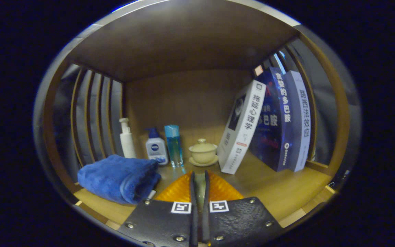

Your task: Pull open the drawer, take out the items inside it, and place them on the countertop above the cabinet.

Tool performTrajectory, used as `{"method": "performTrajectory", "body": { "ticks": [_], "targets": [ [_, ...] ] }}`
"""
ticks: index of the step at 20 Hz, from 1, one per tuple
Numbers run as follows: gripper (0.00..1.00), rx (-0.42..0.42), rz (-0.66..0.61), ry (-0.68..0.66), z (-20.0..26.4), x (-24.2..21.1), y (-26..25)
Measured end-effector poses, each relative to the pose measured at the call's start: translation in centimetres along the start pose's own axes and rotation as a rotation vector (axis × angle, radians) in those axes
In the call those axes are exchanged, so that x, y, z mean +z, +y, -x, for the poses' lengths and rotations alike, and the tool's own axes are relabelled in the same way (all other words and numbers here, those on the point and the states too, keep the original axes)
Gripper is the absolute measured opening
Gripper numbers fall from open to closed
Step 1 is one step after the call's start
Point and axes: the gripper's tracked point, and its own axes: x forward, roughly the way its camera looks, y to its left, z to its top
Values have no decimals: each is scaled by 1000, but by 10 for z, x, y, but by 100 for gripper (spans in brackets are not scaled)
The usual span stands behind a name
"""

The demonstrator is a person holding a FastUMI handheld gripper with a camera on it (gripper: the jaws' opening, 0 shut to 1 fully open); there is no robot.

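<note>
My gripper [199, 176] hovers low over the wooden countertop [273, 193] of the cabinet. Its orange fingers [180, 190] stand almost together. A thin pale item [199, 187] fills the narrow slit between their black pads, and I cannot make out what it is. Just ahead of the fingertips sits a cream lidded cup on a saucer [203, 152]. To the left of the fingers lies a folded blue towel [118, 178].
Behind the towel stand a white pump bottle [127, 139], a small white bottle with a blue cap [156, 147] and a tall blue glass bottle [174, 145]. A white book [242, 127] and blue books [279, 120] lean at the right. Slatted sides and a roof enclose the shelf.
</note>
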Motion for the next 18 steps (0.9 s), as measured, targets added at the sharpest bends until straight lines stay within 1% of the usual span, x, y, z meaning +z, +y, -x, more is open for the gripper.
{"method": "performTrajectory", "body": {
  "ticks": [3,4,5,6,7,9,11,12,14,17,18],
  "targets": [
    [6,-19,55,-1,13,2,-4],
    [6,-30,53,8,13,2,-2],
    [10,-42,25,21,16,3,-1],
    [11,-44,-5,45,16,0,0],
    [16,-54,-24,72,15,-4,-3],
    [47,-97,-28,61,24,7,-14],
    [77,-107,0,28,35,25,-16],
    [92,-118,21,27,42,26,-17],
    [92,-110,28,39,60,32,-14],
    [98,-86,22,35,91,47,-13],
    [98,-79,29,24,102,52,-12]
  ]
}}
